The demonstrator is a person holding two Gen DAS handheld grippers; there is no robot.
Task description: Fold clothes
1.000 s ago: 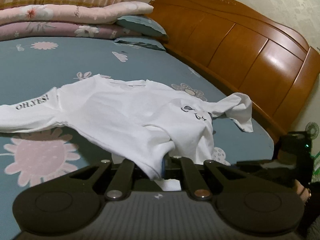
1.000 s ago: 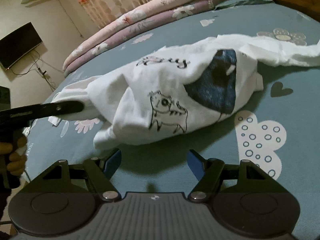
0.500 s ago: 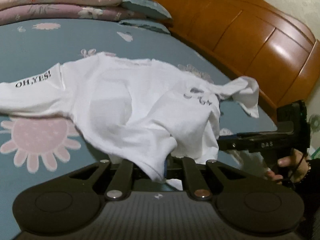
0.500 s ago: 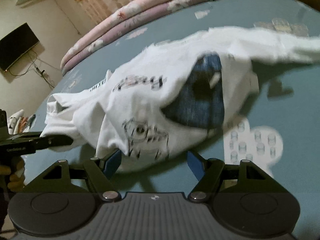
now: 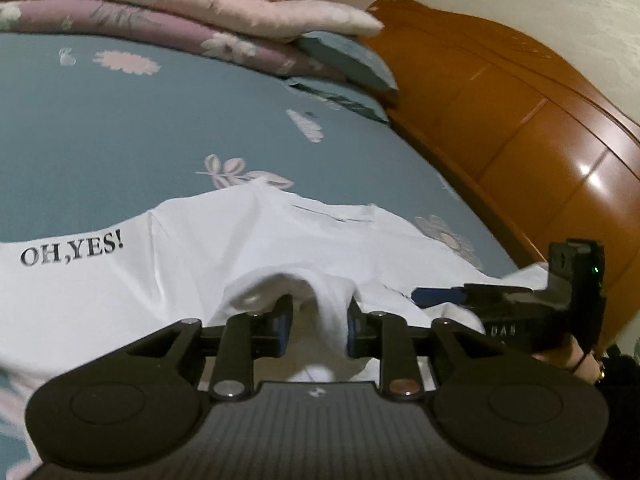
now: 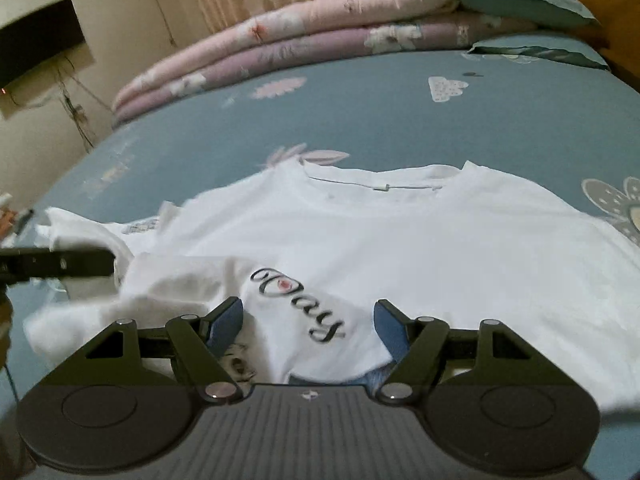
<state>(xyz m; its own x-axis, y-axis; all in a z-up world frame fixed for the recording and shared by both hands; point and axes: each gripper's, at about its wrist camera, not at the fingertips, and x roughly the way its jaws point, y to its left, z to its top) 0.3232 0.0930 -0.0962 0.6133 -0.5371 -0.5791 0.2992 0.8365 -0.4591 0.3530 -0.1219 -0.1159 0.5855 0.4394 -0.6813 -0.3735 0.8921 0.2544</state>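
Observation:
A white T-shirt (image 5: 168,268) lies on the blue bed sheet (image 5: 120,128), its sleeve printed "OH,YES!". In the right wrist view the shirt (image 6: 420,240) shows its neckline and a folded-over hem printed "Day". My left gripper (image 5: 318,320) has its jaws parted, with a fold of the shirt's hem lying loosely between them. My right gripper (image 6: 308,322) is open, its fingers on either side of the folded hem. The right gripper also shows at the right of the left wrist view (image 5: 436,294), and the left gripper at the left of the right wrist view (image 6: 108,262).
Folded pink and purple quilts (image 6: 280,40) and blue pillows (image 6: 520,0) lie at the head of the bed. A wooden headboard (image 5: 520,120) runs along the right side. A dark TV (image 6: 36,40) hangs on the left wall.
The left gripper opened and let go of the hem. The shirt was drawn flatter across the bed. The right gripper moved in over the folded hem.

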